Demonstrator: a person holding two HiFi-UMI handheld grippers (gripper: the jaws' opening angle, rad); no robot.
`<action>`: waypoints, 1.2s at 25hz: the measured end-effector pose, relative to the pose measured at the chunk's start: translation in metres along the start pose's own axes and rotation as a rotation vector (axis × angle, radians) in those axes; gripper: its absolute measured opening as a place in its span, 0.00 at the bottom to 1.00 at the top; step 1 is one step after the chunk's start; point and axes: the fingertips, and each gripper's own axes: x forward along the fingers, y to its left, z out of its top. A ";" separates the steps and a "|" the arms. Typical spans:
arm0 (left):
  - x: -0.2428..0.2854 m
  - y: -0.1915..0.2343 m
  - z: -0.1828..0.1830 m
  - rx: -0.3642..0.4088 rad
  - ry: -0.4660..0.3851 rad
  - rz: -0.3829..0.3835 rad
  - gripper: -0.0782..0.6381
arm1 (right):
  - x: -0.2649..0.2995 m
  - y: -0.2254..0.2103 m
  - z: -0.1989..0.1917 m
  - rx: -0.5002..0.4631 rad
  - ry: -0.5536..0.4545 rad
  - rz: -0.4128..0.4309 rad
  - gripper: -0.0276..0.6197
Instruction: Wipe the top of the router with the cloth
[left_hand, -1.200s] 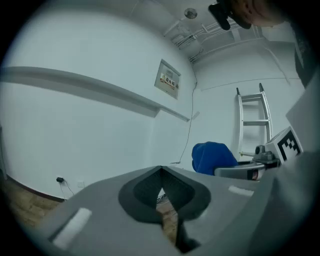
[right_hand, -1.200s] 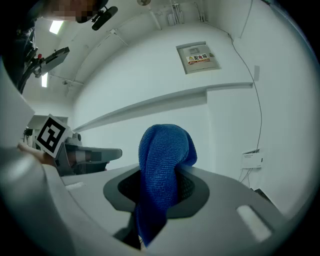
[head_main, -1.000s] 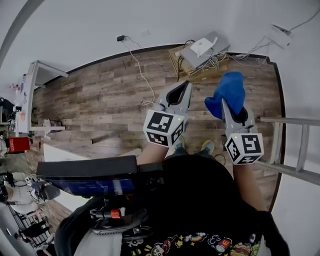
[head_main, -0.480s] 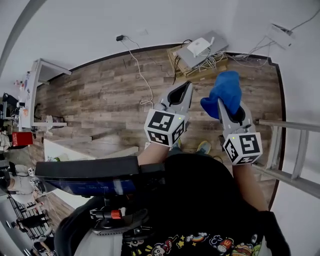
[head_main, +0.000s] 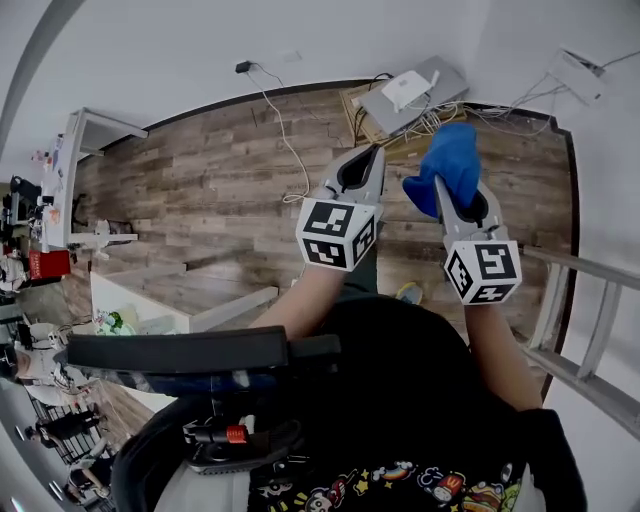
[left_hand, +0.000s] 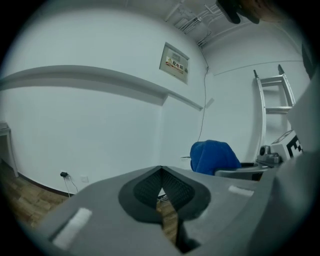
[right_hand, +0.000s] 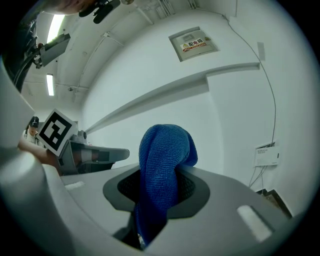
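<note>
The cloth (head_main: 452, 163) is blue, looped fabric, soft and light. The right gripper (head_main: 446, 196) has its jaws closed on the lower part, so a rounded fold stands up past the tips and a tail hangs behind the pads. It is held in the air, well apart from the router (head_main: 405, 90), a small white box lying on a grey slab (head_main: 445, 80) on the floor by the wall. Being limp, the cloth should drape over the router's top and will need pressing flat; the present hold looks sound. The router is probably light and may slide under a firm wipe. The left gripper (head_main: 374, 156) has its 2 jaws together on nothing, so it is free to steady the box. A tangle of cables (head_main: 432, 120) lies just beside the router, seemingly plugged into it, and could snag. A ladder (head_main: 590, 300) stands at the right, and a long cord (head_main: 283, 140) crosses the wooden floor (head_main: 200, 190).
</note>
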 end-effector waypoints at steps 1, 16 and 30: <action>0.011 0.012 0.001 0.000 0.003 0.001 0.11 | 0.015 0.000 -0.001 0.000 0.010 -0.001 0.24; 0.248 0.240 0.008 -0.069 0.154 -0.163 0.11 | 0.303 -0.061 -0.004 0.058 0.183 -0.165 0.24; 0.346 0.263 -0.046 -0.083 0.251 -0.068 0.11 | 0.402 -0.147 -0.050 0.025 0.258 -0.019 0.24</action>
